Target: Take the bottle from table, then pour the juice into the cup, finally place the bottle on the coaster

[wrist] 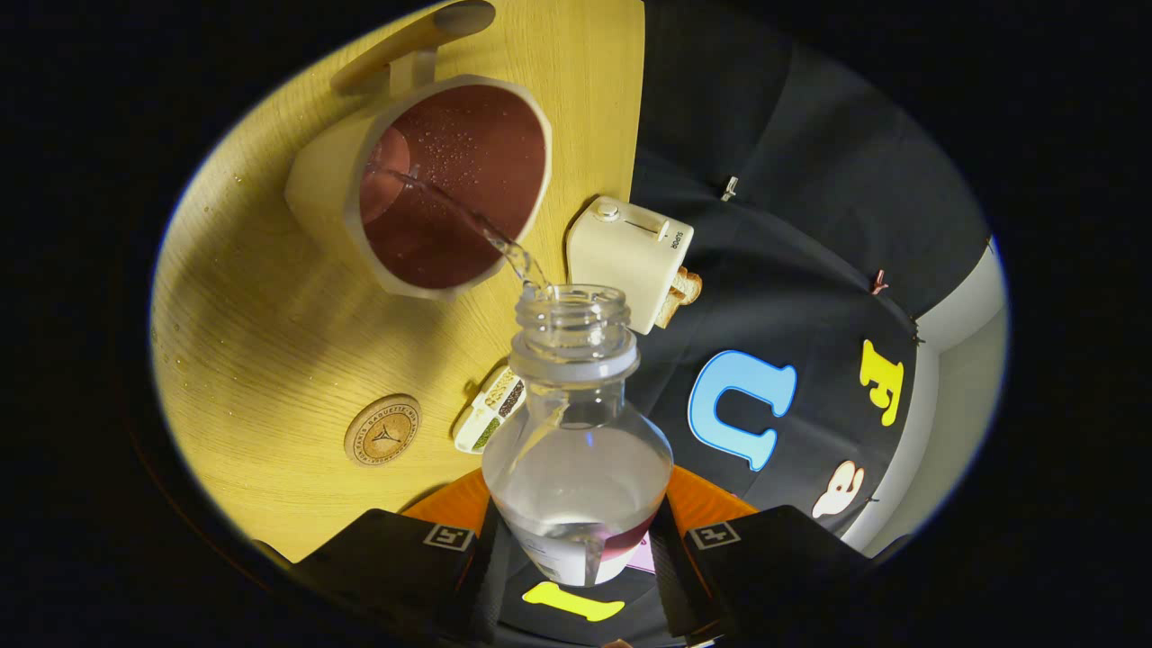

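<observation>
Gripper-clamped (576,549) bottle's (576,450) liquid into cup (450,184)

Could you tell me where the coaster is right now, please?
In the gripper view the round coaster lies flat on the wooden table, unoccupied, between the cup and the gripper, beside the held bottle.

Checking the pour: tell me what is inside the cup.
A clear stream from the bottle, held between the jaws, falls into the cup. Droplets cling to its dark inner wall, with liquid pooled at the bottom; its depth cannot be judged.
</observation>
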### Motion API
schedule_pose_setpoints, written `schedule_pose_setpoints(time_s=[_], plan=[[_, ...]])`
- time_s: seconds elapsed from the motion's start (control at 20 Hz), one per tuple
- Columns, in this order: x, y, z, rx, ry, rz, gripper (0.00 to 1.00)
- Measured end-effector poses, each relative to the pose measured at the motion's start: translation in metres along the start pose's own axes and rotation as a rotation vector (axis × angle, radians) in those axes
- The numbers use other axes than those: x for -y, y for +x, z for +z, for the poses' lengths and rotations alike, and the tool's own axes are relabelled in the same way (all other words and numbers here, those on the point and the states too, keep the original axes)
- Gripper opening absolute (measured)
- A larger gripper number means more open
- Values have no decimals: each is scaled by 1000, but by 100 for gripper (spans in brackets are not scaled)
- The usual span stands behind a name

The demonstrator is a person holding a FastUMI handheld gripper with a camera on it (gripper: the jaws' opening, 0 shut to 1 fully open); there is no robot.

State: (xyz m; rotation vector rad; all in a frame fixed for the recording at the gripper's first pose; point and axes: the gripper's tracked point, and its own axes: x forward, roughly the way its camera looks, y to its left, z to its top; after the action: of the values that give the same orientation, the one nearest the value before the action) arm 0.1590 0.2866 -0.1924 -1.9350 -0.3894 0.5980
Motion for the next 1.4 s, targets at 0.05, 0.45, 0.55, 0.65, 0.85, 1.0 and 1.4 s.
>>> schedule_pose_setpoints(time_s=[0.05, 0.45, 0.55, 0.65, 0.85, 1.0, 1.4], plan=[[1, 0, 2, 4, -5, 0, 71], [16, 2, 3, 33, -81, -28, 71], [20, 4, 3, 38, -102, -37, 71], [23, 4, 3, 44, -116, -42, 71], [26, 3, 10, 72, -155, -51, 70], [25, 3, 15, 86, -177, -54, 71], [29, 7, 21, 121, -250, -68, 71]])
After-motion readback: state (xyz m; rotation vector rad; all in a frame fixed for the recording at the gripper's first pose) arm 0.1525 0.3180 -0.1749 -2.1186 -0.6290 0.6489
